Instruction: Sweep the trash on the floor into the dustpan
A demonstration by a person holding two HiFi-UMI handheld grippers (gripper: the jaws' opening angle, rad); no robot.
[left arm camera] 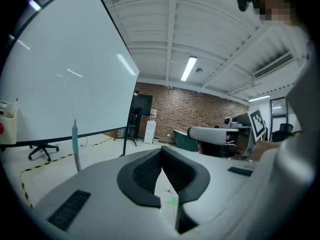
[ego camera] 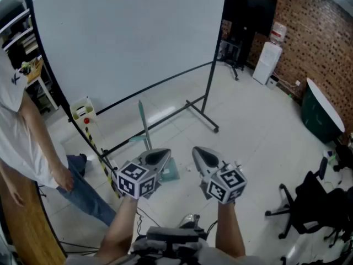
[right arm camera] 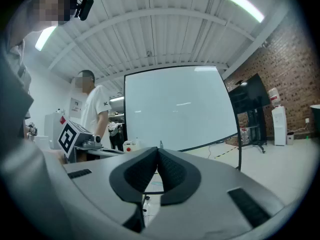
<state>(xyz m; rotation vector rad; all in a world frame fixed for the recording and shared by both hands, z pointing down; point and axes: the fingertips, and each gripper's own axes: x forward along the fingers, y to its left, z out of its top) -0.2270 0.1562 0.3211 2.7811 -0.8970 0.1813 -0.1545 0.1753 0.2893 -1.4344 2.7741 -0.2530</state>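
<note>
A dustpan (ego camera: 170, 171) with a tall teal handle (ego camera: 144, 125) stands upright on the pale floor, just ahead of my hands. The handle also shows at the left in the left gripper view (left arm camera: 75, 143), and its tip peeks over the jaws in the right gripper view (right arm camera: 160, 144). A small speck of trash (ego camera: 187, 170) lies on the floor next to the pan. My left gripper (ego camera: 162, 157) is held level in front of the pan, shut and empty (left arm camera: 161, 152). Beside it, my right gripper (ego camera: 199, 154) is also shut with nothing in it (right arm camera: 157, 152).
A large whiteboard (ego camera: 127, 37) on a black wheeled stand fills the back. A person (ego camera: 25, 131) stands at the left. Yellow-black tape (ego camera: 102, 158) runs along the floor by a white box (ego camera: 83, 110). An office chair (ego camera: 306, 203), a green table (ego camera: 322, 115) and a water dispenser (ego camera: 267, 62) stand at the right.
</note>
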